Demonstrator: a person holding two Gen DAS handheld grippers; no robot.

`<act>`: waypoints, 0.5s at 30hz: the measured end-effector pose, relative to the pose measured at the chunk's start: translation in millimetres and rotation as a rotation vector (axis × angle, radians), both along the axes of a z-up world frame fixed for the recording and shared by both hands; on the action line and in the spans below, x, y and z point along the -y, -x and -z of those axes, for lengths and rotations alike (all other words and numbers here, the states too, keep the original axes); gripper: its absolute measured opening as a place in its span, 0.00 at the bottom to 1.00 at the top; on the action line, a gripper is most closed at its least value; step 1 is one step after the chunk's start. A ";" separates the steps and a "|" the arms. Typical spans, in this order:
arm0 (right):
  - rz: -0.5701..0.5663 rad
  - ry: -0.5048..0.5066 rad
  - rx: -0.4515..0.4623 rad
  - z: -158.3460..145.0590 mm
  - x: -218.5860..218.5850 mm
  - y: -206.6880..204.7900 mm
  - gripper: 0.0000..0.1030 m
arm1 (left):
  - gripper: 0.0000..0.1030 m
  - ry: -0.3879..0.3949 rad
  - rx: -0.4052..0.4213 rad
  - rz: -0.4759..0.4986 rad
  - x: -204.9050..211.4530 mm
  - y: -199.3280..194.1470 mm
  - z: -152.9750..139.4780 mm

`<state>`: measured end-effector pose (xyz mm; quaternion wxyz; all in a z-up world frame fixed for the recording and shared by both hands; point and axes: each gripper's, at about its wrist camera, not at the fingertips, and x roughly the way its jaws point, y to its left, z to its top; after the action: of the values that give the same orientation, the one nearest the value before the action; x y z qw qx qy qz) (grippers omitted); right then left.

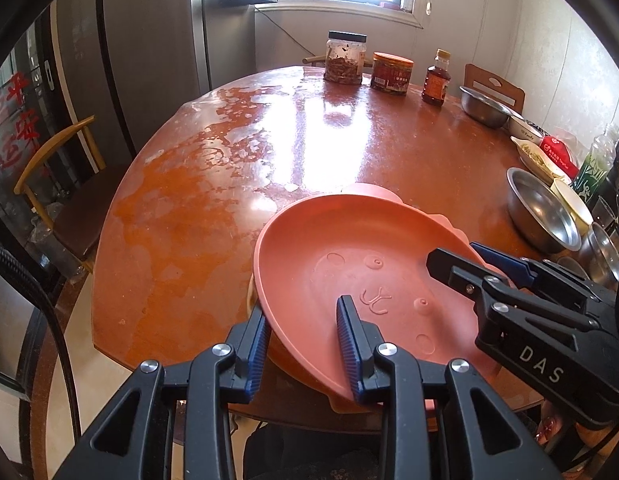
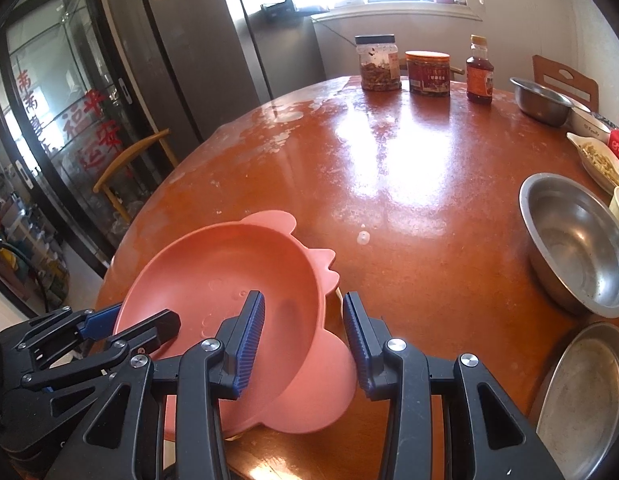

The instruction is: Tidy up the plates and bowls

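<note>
A pink animal-shaped bowl (image 1: 349,248) (image 2: 213,264) hangs tilted over the near edge of the round brown table (image 1: 189,200). My left gripper (image 1: 303,308) (image 2: 139,318) is shut on its near-left rim, with one pad inside the bowl and one against the outer wall. At the opposite rim my right gripper (image 2: 302,297) (image 1: 455,254) is also shut on the bowl, straddling the wall in the same way. Under the bowl lies a second pink dish (image 2: 329,384), with a cream edge peeking out below it.
Along the table's right side stand a steel bowl (image 2: 577,248), a steel plate (image 2: 581,400) and a white dish of food (image 2: 597,160). At the far edge are two jars (image 1: 345,60) (image 1: 391,74), a bottle (image 1: 436,80) and another steel bowl (image 1: 483,106). A wooden chair (image 1: 61,168) stands left.
</note>
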<state>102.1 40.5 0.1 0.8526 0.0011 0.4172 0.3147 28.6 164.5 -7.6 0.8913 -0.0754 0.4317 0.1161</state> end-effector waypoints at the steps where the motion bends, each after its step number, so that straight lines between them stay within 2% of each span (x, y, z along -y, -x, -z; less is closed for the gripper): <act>1: 0.000 0.000 0.001 0.7 0.1 -0.3 0.42 | 0.32 -0.002 0.002 -0.001 0.4 -0.3 0.1; 15: -0.009 0.016 0.028 3.3 -4.1 -1.6 0.42 | 0.32 -0.040 -0.012 0.000 8.3 -2.0 5.8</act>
<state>103.8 44.6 -3.2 0.8568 -0.0121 0.4080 0.3151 30.5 156.2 -13.4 0.8901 -0.0568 0.4346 0.1253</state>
